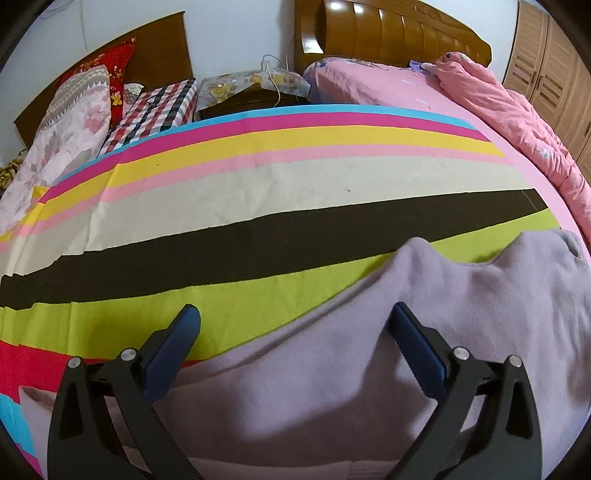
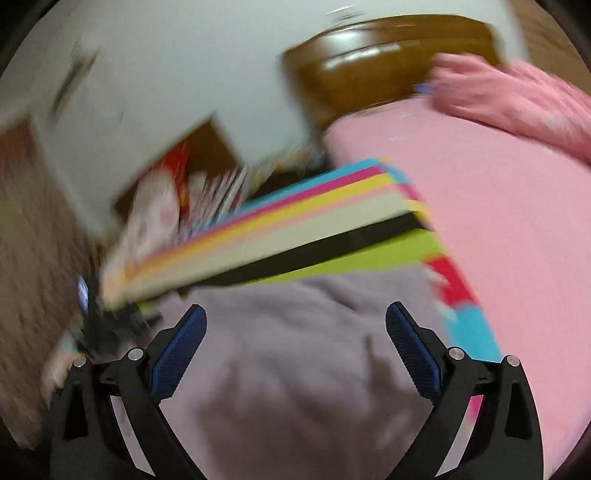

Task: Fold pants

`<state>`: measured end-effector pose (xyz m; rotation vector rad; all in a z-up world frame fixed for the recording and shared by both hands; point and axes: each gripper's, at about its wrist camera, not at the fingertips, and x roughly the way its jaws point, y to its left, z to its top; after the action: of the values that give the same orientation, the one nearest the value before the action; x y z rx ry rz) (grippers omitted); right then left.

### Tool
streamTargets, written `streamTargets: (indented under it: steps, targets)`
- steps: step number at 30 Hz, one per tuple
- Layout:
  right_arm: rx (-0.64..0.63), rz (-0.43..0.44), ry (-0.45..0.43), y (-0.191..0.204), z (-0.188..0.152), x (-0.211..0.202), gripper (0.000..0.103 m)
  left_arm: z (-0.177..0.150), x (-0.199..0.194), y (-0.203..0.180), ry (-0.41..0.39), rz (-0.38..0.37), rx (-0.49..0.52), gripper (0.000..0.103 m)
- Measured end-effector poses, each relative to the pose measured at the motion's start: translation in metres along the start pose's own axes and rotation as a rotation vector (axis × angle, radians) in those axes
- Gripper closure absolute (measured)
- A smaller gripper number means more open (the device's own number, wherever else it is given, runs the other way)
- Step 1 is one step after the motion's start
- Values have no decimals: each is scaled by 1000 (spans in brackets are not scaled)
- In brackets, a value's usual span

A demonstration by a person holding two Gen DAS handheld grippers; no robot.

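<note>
Pale lilac pants [image 1: 424, 317] lie rumpled on a striped sheet [image 1: 258, 192], filling the lower right of the left wrist view. My left gripper [image 1: 295, 325] hangs open just above them, its left finger over the green stripe and its right finger over the cloth. The right wrist view is motion-blurred. There the same lilac pants [image 2: 295, 350] spread below my right gripper [image 2: 295, 325], which is open with nothing between its blue pads [image 2: 177, 354]. Whether either gripper touches the cloth is unclear.
The striped sheet covers a pink bed [image 1: 388, 92] with a wooden headboard [image 1: 391, 33]. A pink quilt [image 1: 524, 122] is heaped at the right. Pillows [image 1: 66, 122] and a nightstand [image 1: 251, 92] sit at the far left, a wardrobe [image 1: 554, 66] at the far right.
</note>
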<state>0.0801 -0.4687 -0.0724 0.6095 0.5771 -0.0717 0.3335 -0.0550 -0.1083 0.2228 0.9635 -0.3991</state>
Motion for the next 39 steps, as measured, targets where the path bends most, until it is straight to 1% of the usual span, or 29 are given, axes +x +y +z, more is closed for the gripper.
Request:
streamTargets:
  steps: [1,3,4,5,7,8,9,11,12,13,14,16,17,18,20,22,23,25,26,27,28,29,30,31,33,34,35,37,39]
  targets:
    - [37,-58,-11,-15,-14,-19,8,0,-1,-1,0,-1,-1,1]
    - [68,-114,0,-29,-36,-39,8,0,-8,1,1,-3,-4,1]
    - [89,-108,29,-35,-48,-44,8,0,-7,1,1,-2,-3,1]
    - [111,-78,85,-38,-63,-45,8,0,-8,2,1,-2,-3,1]
    - [105,-55,135,-36,-78,-41,8,-1,-8,1,-1,4,1,1]
    - [85,-64,154,-31,-82,-34,9,-1,-9,2,-2,8,4,1]
    - [63,-85,148,-25,-82,-29,8,-1,-9,4,-3,11,7,1]
    - [49,-58,166,-18,-79,-19,8,-2,-14,0,-6,37,19,1]
    - [66,-42,179,-17,-74,-13,8,-5,-22,-5,-9,89,34,2]
    - [80,-35,190,-14,-72,-9,8,-9,-37,-10,-35,134,47,2]
    - [83,-41,216,-11,-68,0,7,-15,-58,-14,-90,141,63,2]
    - [57,-98,260,-3,-63,9,7,-36,-99,-21,-190,120,90,2]
    - [54,-107,279,2,-63,12,7,-45,-111,-22,-215,127,88,2]
    - [45,-91,309,5,-64,15,6,-60,-126,-21,-250,150,77,2]
    - [13,-64,341,12,-69,15,5,-84,-137,-14,-270,194,64,2]
    - [18,-60,341,12,-70,15,5,-107,-132,2,-239,253,37,2]
    - [41,-57,335,10,-68,16,5,-114,-126,7,-221,256,25,2]
    - [159,-41,283,0,-61,18,5,-122,-104,24,-127,218,-27,2]
    - [206,-36,251,-3,-59,21,5,-121,-101,31,-115,170,-62,2]
    - [238,-42,217,-7,-59,20,5,-121,-103,36,-128,147,-83,2]
    - [254,-69,169,-8,-59,20,6,-122,-103,41,-126,128,-101,2]
    - [249,-117,125,-7,-62,18,6,-122,-101,41,-112,121,-102,2]
    - [240,-133,107,-6,-62,17,5,-123,-100,40,-107,125,-91,2]
    - [226,-120,112,-4,-65,19,5,-124,-100,39,-108,130,-80,2]
    - [189,-34,198,-2,-65,22,5,-127,-100,35,-107,129,-81,2]
    - [201,17,234,-3,-63,23,6,-127,-99,34,-107,124,-84,2]
    - [248,58,243,-11,-61,23,6,-126,-99,35,-107,120,-87,2]
    - [296,79,213,-24,-55,24,7,-125,-98,36,-105,124,-83,2]
    - [319,52,131,-37,-46,27,7,-125,-98,37,-104,131,-79,1]
